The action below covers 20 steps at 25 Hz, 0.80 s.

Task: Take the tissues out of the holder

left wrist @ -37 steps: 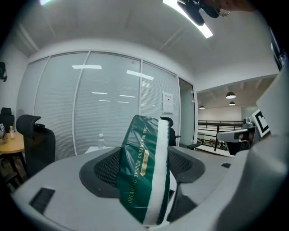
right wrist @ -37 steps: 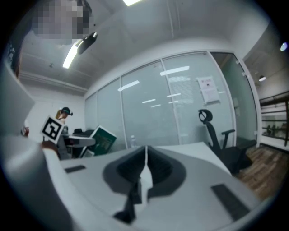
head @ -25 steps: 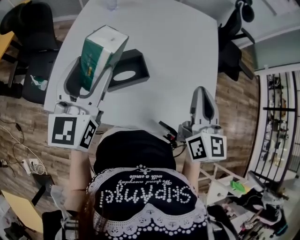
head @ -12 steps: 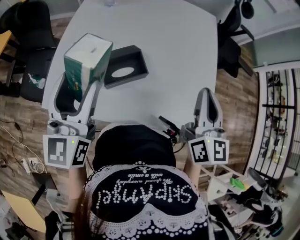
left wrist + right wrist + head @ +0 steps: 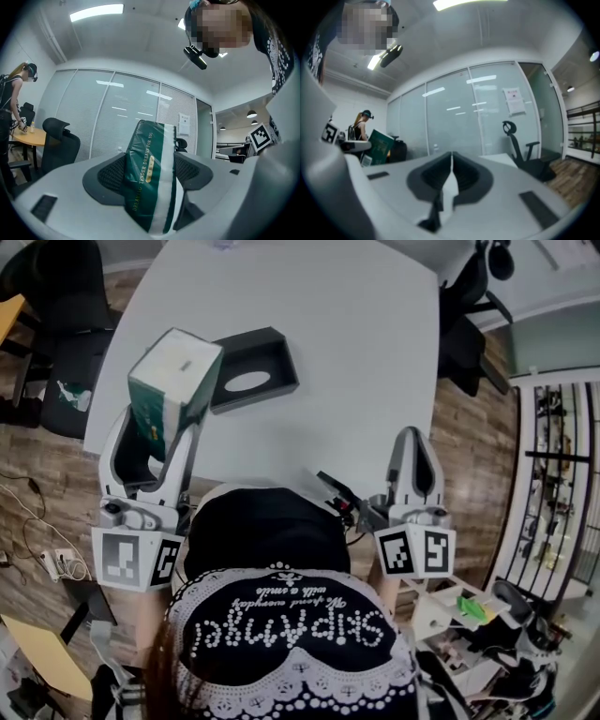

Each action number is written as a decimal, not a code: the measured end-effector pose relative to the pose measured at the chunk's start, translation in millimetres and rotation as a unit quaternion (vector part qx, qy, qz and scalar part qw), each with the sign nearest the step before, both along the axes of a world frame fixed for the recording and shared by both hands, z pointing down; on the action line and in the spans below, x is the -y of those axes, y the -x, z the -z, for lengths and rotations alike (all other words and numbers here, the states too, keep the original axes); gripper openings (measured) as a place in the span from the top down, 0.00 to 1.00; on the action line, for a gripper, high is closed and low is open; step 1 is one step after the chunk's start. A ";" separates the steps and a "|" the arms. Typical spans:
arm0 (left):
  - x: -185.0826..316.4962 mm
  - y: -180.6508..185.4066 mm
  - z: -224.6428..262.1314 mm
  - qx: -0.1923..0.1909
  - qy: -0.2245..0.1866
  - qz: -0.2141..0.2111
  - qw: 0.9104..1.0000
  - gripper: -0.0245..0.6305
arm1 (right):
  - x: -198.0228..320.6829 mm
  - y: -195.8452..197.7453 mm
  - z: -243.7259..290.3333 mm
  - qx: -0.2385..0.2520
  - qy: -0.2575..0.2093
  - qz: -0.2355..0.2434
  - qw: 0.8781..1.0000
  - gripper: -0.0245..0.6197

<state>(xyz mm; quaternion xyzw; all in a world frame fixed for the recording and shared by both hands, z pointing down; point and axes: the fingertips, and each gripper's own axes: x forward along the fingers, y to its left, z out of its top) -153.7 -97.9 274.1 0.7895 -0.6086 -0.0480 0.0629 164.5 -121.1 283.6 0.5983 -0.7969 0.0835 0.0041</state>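
A green and white tissue pack (image 5: 173, 381) is held up in the air over the table's left front corner, with my left gripper (image 5: 165, 416) shut on its lower part. In the left gripper view the tissue pack (image 5: 149, 180) stands upright between the two dark pads (image 5: 110, 176). The black holder (image 5: 272, 354) lies on the white table (image 5: 356, 352) just right of the pack, its oval opening facing up, with no pack showing in it. My right gripper (image 5: 412, 444) sits at the table's front edge with its jaws closed and nothing between them (image 5: 451, 174).
Black office chairs stand left (image 5: 80, 296) and right (image 5: 464, 343) of the table. Shelving (image 5: 553, 484) lines the far right. Another person (image 5: 14, 98) stands at a wooden desk in the background. Cables lie on the wooden floor at the left.
My left gripper has drawn the tissue pack leftward and back toward me, away from the holder. The right gripper has barely moved.
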 end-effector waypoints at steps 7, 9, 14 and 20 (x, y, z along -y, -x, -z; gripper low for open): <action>-8.5 2.2 -20.8 0.003 0.039 -0.007 0.999 0.43 | -5.3 4.8 -5.0 -0.003 0.010 -0.002 1.000 0.91; -16.1 6.0 -34.6 -0.002 0.058 -0.006 0.998 0.43 | -6.3 5.6 -5.1 -0.002 0.011 -0.002 1.000 0.91; -14.6 2.7 -31.7 -0.009 0.062 -0.009 0.998 0.43 | -7.3 3.7 -5.7 -0.004 0.013 -0.005 1.000 0.91; -3.5 -3.2 -10.2 0.003 0.023 -0.016 1.000 0.43 | -7.6 3.6 -8.0 -0.016 0.016 -0.002 1.000 0.91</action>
